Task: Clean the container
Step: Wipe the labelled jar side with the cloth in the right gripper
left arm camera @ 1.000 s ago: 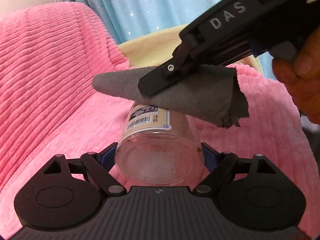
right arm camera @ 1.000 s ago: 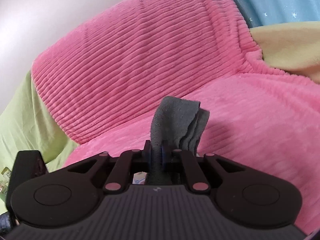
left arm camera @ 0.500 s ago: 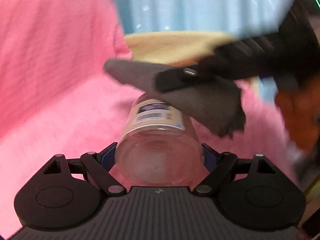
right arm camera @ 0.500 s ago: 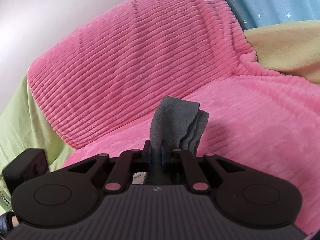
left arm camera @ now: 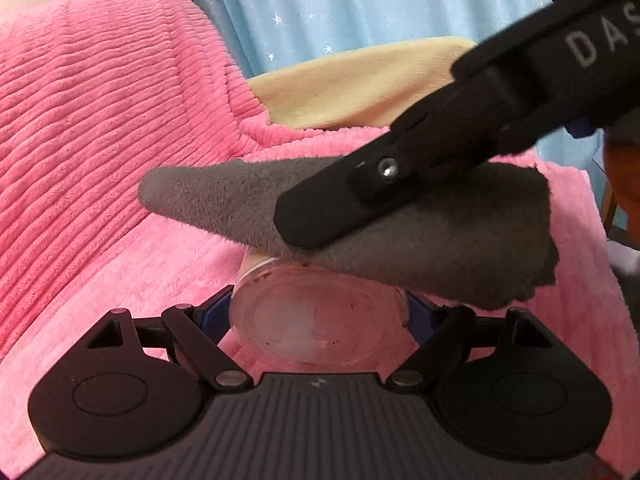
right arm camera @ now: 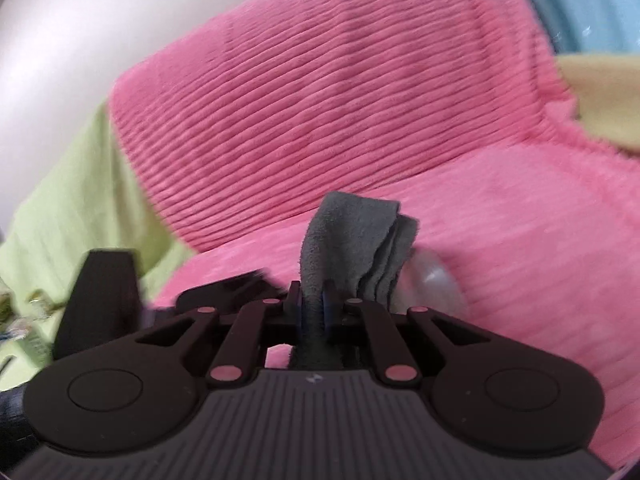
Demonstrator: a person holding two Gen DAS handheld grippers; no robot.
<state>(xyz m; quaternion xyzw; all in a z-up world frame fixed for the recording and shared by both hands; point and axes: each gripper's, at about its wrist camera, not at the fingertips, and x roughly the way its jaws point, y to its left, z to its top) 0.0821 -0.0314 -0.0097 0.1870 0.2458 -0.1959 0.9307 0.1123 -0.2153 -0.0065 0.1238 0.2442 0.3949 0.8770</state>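
Note:
A clear plastic container [left arm camera: 320,324] with brown specks lies with its base toward the left wrist camera. My left gripper [left arm camera: 320,312] is shut on it, its jaws still closing slightly against the sides. A grey cloth [left arm camera: 420,240] drapes over the container's top side and hides its label. My right gripper [right arm camera: 314,300] is shut on that cloth [right arm camera: 352,240]. One of its black fingers [left arm camera: 360,192] reaches in from the upper right. In the right wrist view the container [right arm camera: 434,280] shows just right of the cloth.
Everything is above a pink ribbed blanket [left arm camera: 100,140] on a sofa. A yellow cushion [left arm camera: 360,88] and a blue starred curtain [left arm camera: 360,0] lie behind. A green cover [right arm camera: 60,208] is at the left. A hand [left arm camera: 624,184] shows at the right edge.
The right gripper has drawn the cloth along the container toward its base, so the label is now covered. The container has come into the right wrist view.

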